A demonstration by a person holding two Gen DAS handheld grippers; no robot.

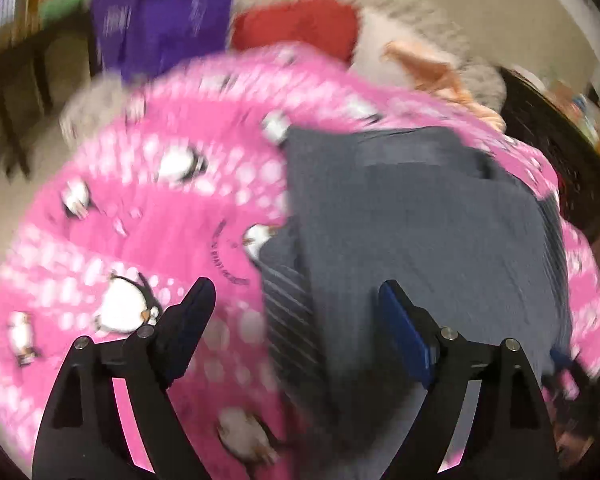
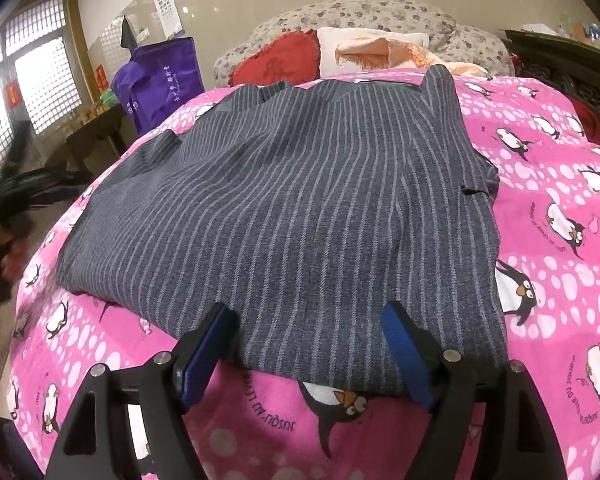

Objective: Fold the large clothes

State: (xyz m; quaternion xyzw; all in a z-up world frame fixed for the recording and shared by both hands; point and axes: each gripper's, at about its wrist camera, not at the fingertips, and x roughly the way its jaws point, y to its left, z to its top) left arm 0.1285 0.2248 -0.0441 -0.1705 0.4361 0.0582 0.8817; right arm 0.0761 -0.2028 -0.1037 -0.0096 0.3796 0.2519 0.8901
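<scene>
Grey pinstriped cloth, one garment (image 2: pixel 284 208), lies flat on the pink penguin bedspread (image 2: pixel 548 184), already doubled over by the look of its thick near edge. From my right gripper (image 2: pixel 308 336) it starts directly ahead: its near hem runs crosswise just past the blue fingertips (image 2: pixel 396 320), and the stripes lead away from me toward the pillows, so I read the long axis as running forward from the fingers. Both right jaws stand apart with the hem in the gap between them, and neither pad presses on the cloth.

My left gripper (image 1: pixel 296 304) gives a badly smeared view. Its jaws are spread wide with nothing between them; the garment lies ahead and to the right of its fingers, one striped fold reaching down between the tips without contact that I can see.

I judge the right hand nearer to a usable edge, so the next fold probably begins there, pinching the near hem.

Counted: one garment, one bedspread, two grippers, one purple bag (image 2: pixel 160 80), one red cushion (image 2: pixel 280 60), one peach cloth (image 2: pixel 384 52).
</scene>
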